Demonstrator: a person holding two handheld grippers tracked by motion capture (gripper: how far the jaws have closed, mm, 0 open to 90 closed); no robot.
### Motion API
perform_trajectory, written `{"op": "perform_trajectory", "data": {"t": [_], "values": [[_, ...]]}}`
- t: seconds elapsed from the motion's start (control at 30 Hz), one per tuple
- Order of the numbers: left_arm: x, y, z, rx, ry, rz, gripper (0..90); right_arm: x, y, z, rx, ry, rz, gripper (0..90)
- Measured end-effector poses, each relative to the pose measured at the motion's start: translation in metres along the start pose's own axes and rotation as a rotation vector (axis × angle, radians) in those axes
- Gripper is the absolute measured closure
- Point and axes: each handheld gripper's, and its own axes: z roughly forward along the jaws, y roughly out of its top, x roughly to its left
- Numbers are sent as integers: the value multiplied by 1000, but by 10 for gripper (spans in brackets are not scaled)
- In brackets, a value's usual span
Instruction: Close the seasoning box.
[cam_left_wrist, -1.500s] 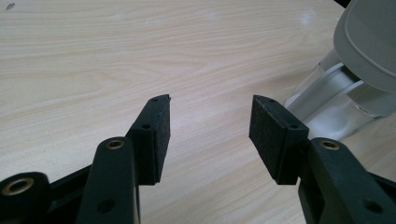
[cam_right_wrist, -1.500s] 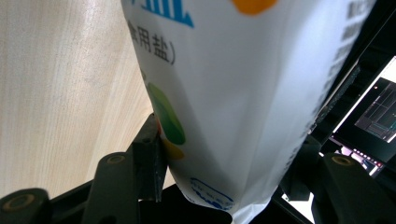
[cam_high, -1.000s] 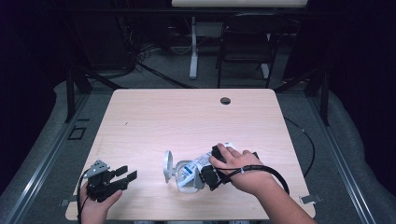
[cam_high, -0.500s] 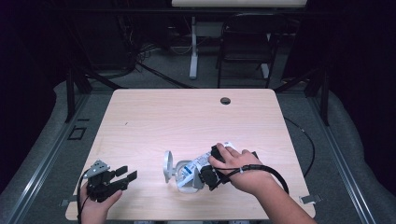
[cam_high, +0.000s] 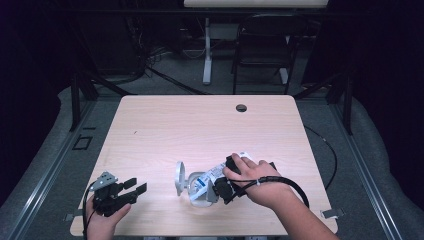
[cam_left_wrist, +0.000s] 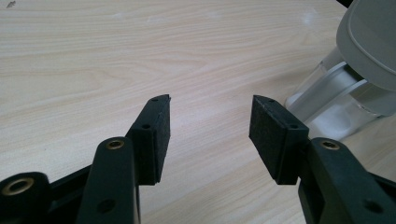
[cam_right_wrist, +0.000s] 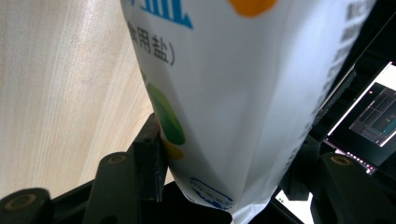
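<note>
1. Salt bag first: it lies in the lower middle of the high view, tipped with its mouth end toward the clear jar just to its left.
2. Your right gripper has the bag. In the right gripper view the white bag fills the gap between the two black jaws, and both pads press on it, so the jaws are pinching it near its bottom seam.
3. The bag's long side runs from lower left to upper right in the high view. Its low end sits at the jar's open top, touching or almost touching; you cannot tell which from here.
4. The jar lies on its side on the surface, and its grey lid is swung open at the left end.
5. Your left gripper is at the lower left of the high view, well apart from the jar, with bare wood between them.
6. In the left gripper view its jaws are spread wide and hold nothing. They point at the surface, and the jar with its lid sits at the right edge of the frame.
7. So the jar lies to the right of the left jaws, and the right hand is the nearer one by far.
8. It looks like the next move depends on keeping the bag's mouth lined up with the jar's opening. The left jaws could come over to steady the jar.
</note>
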Motion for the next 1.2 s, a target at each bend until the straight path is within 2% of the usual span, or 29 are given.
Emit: {"op": "perform_trajectory", "data": {"t": [0.43, 0.53, 1.0, 1.2], "values": [[0, 0, 0, 2, -2, -1, 487, -1, 1, 0, 1, 7, -3, 450], [0, 0, 0, 1, -4, -1, 487, -2, 1, -2, 18, -2, -20, 450], [1, 0, 1, 4, -1, -1, 487, -2, 1, -1, 5, 5, -9, 453], [0, -1, 1, 0, 1, -3, 487, -3, 2, -2, 20, 5, -21, 454]]}}
